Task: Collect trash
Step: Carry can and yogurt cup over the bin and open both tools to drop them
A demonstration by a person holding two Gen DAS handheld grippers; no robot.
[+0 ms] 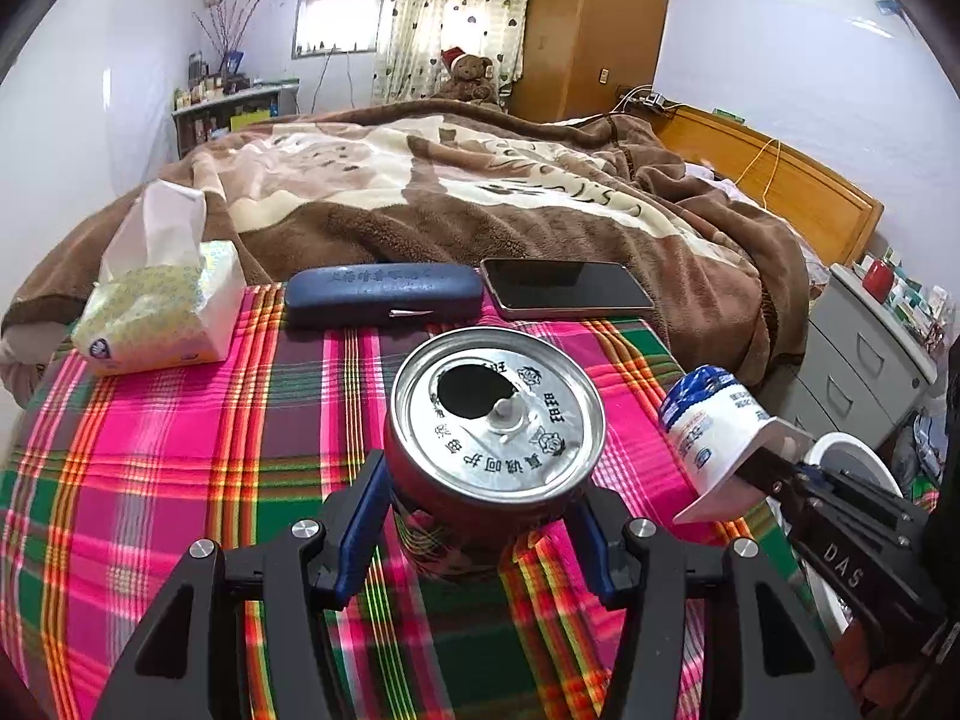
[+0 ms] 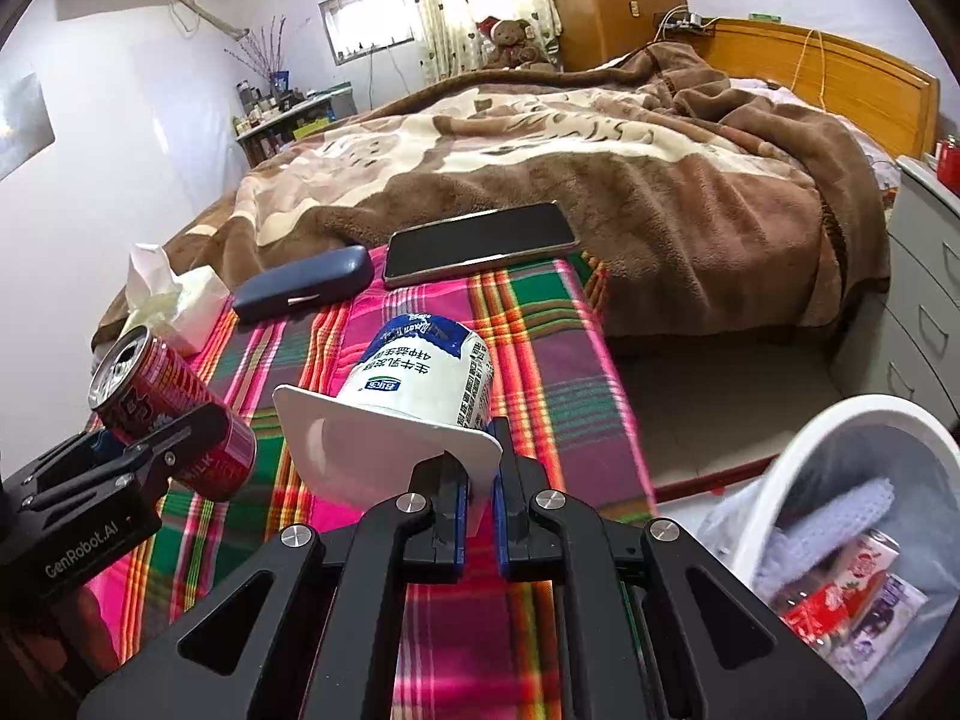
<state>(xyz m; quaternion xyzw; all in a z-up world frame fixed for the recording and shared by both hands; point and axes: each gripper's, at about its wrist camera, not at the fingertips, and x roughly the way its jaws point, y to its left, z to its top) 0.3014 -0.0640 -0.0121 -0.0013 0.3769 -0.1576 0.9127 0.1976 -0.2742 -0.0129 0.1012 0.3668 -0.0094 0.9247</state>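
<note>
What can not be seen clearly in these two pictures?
- Can: in the left wrist view, the left gripper hides its lower body.
- Cup: its inside faces away in both views.
- Bin: the right wrist view cuts it at the edge; trash inside is blurred.
- Small print on the cup is too small to read.

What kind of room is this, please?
Most likely a home bedroom: a bed with a brown blanket and wooden headboard, a tall wardrobe, and a teddy bear by the curtained window.
</note>
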